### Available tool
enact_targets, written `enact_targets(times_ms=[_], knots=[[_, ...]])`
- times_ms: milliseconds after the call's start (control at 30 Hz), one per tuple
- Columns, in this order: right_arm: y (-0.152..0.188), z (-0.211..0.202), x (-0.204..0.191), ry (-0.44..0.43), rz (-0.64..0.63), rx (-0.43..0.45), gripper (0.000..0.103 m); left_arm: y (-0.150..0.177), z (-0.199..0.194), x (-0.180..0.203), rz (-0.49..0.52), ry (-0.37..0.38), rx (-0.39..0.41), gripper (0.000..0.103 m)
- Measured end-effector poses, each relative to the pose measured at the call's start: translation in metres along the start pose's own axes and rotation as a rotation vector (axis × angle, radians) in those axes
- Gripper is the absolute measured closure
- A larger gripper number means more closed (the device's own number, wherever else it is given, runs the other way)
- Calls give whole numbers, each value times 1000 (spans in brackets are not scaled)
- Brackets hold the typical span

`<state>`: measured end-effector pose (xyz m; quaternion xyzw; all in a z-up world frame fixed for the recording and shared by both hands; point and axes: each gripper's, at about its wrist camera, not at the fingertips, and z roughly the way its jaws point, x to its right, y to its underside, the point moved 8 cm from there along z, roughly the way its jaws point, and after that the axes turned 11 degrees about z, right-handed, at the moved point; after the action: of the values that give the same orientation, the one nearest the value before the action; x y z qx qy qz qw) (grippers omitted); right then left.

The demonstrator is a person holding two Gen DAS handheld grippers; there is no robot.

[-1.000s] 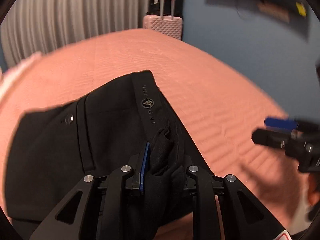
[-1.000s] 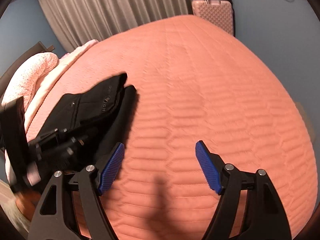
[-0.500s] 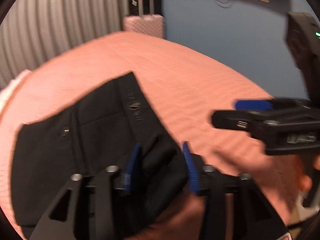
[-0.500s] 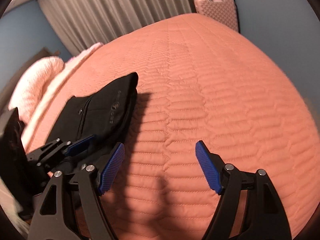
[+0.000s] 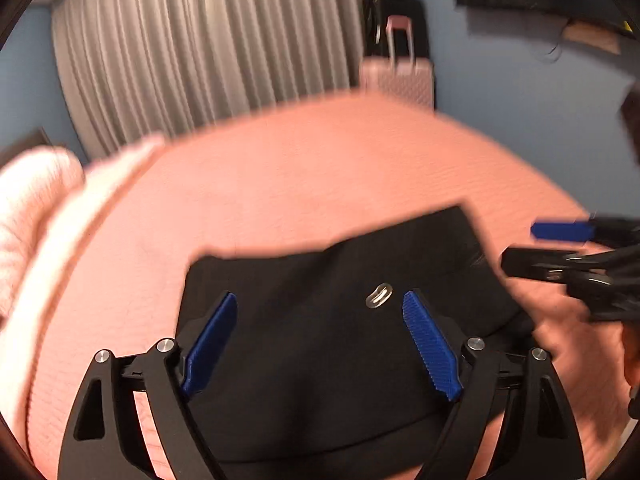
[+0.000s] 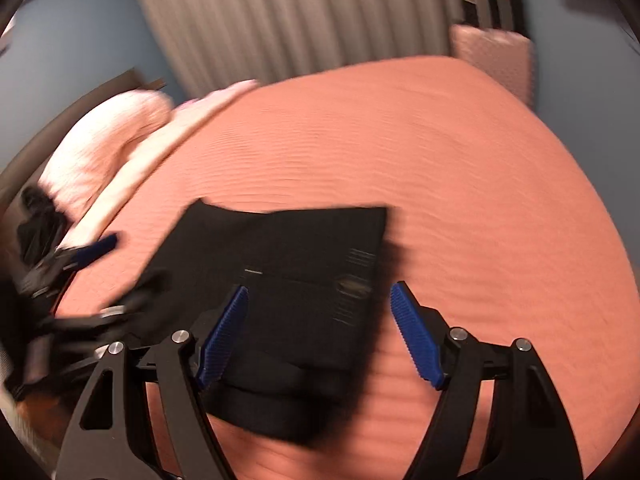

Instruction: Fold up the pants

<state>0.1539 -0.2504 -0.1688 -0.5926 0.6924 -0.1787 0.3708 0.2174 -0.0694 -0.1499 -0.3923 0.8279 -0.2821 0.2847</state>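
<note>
- Left wrist view: left gripper [image 5: 320, 344] fingers spread, having just opened, nothing pinched; folded black fabric pants [image 5: 340, 320] lie beneath on salmon quilted bed [image 5: 320, 168].
- Right gripper [image 6: 320, 336] fingers spread, empty.
- Advice: square the edges and press flat.

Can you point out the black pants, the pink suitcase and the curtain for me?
black pants [image 5: 320, 344]: left wrist view, on the flat folded cloth.
pink suitcase [image 5: 404, 80]: left wrist view, on its quilted front.
curtain [image 6: 304, 20]: right wrist view, on the grey pleats.

L wrist: close, tilted down | R: same | shared: pants [image 5: 320, 340], bed [image 6: 460, 184], prob. blurred
</note>
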Motion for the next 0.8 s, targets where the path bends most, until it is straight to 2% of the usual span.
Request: enact_targets(times_ms=[33,67,100,133,167,200,233,267,300,333,367,400,433,500,567,600,633,667,700,733,767,800], knots=[[4,10,-9,-26,-22,-17,32,11,22,-3,-21,95,-64,20],[11,25,-17,-67,-40,-65,32,23,40,-7,-48,143,-101,20],[19,39,-17,-80,-51,-115,38,36,53,-14,-70,137,-140,20],[32,56,-3,-27,-65,-179,40,51,67,-17,-69,172,-176,19],[40,64,11,0,-78,-202,45,59,70,-21,-55,183,-144,18],[41,59,27,6,-84,-177,70,61,68,-25,-34,160,-108,18],[39,53,36,-3,-47,-191,81,64,65,-29,15,140,-101,18],[33,46,43,1,4,-201,82,64,63,-34,35,110,-103,18],[26,37,47,30,36,-189,81,63,58,-42,51,45,-107,20],[13,25,44,95,1,-136,77,56,51,-54,62,-16,-85,20],[3,20,34,110,-41,-101,78,47,46,-63,48,-20,-59,20],[-5,20,23,102,-61,-83,78,36,46,-70,5,17,-42,18],[-14,29,9,72,-53,-87,78,26,56,-75,-46,70,-59,16],[-20,55,-5,27,-37,-116,78,14,92,-79,-113,145,-136,16],[-8,90,0,93,-76,-204,80,21,123,-88,-139,134,-234,14],[-1,100,10,112,-91,-233,88,25,136,-95,-132,105,-259,11],[0,98,24,98,-71,-224,103,26,136,-92,-110,110,-251,11],[-2,91,34,71,-10,-227,103,25,136,-94,-79,87,-255,11],[-5,80,44,89,47,-214,103,27,130,-103,-18,-13,-267,12],[-11,64,53,151,71,-168,102,24,124,-109,15,-83,-257,15],[-15,54,50,159,60,-137,97,22,113,-115,22,-121,-234,17],[-19,47,39,127,43,-115,97,19,105,-118,3,-108,-212,17]])
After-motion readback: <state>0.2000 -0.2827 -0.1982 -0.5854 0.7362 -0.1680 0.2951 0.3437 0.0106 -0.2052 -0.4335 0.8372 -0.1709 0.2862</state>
